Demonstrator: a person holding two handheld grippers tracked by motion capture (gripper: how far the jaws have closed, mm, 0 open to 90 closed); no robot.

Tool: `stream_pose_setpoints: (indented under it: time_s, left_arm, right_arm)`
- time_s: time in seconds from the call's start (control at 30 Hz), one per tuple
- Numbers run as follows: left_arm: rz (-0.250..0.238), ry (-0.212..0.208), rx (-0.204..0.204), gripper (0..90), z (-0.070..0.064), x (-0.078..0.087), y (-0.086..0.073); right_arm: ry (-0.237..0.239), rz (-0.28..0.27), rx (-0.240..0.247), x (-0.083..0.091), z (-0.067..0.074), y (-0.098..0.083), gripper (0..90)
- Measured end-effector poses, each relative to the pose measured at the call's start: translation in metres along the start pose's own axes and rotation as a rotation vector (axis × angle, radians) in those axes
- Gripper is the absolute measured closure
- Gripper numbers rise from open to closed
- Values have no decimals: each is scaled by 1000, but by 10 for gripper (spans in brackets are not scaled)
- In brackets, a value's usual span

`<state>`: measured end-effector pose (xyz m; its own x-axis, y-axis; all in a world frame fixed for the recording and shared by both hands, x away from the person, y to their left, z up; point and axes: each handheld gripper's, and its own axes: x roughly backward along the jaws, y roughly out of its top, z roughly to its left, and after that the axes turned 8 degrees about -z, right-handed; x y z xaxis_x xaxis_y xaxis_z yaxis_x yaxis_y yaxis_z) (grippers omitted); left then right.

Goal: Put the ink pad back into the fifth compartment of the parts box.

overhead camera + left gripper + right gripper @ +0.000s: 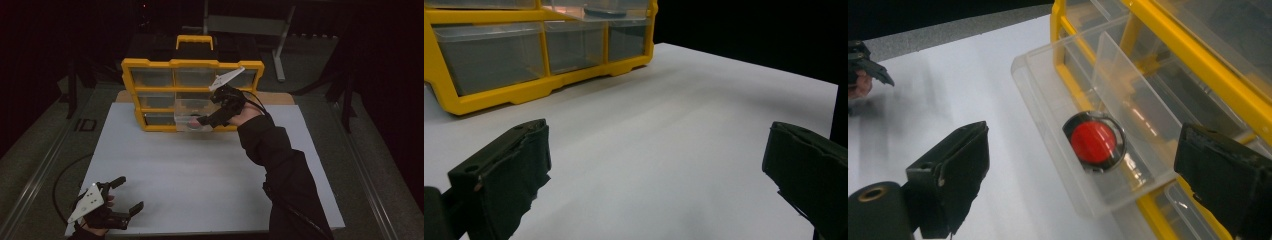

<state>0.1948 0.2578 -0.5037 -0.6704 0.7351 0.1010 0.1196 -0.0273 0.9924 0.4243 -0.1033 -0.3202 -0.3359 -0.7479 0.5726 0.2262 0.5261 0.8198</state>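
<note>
The red-and-black round disc (pixel 1094 141) lies in the pulled-out clear drawer (pixel 1048 100) at the desk's far edge; the right hand-held gripper (pixel 1083 175), jaws spread and empty, should straddle it squarely before closing.

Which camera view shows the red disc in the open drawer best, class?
The right gripper view: the red disc lies large and sharp in the clear drawer. The high view gives a dim speck; the left gripper view, a dark shape.

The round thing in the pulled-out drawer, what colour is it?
Red centre with a black rim; the right gripper view shows it best.
</note>
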Motion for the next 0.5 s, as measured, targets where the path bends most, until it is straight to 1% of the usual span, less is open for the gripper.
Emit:
stream_pose_setpoints:
  time_s: [0.03, 0.07, 0.17, 0.3, 0.33, 0.5]
  left_arm:
    - [0, 0, 0, 0, 0, 0, 0]
    - [-2, 0, 0, 0, 0, 0, 0]
    - [-3, -1, 1, 0, 0, -1, 0]
    - [1, -1, 0, 0, 0, -1, 0]
    - [2, -2, 3, 0, 0, -1, 0]
    - [0, -2, 1, 0, 0, -1, 0]
  right_arm:
    - [-7, -1, 1, 5, 0, -2, 79]
    - [-7, -1, 1, 5, 0, -2, 79]
    - [-18, -10, -1, 15, 1, -6, 79]
    - [-24, -11, -4, 21, 2, -10, 79]
    - [-25, -10, -7, 24, 2, -14, 79]
    - [-32, -9, -14, 32, 1, -22, 84]
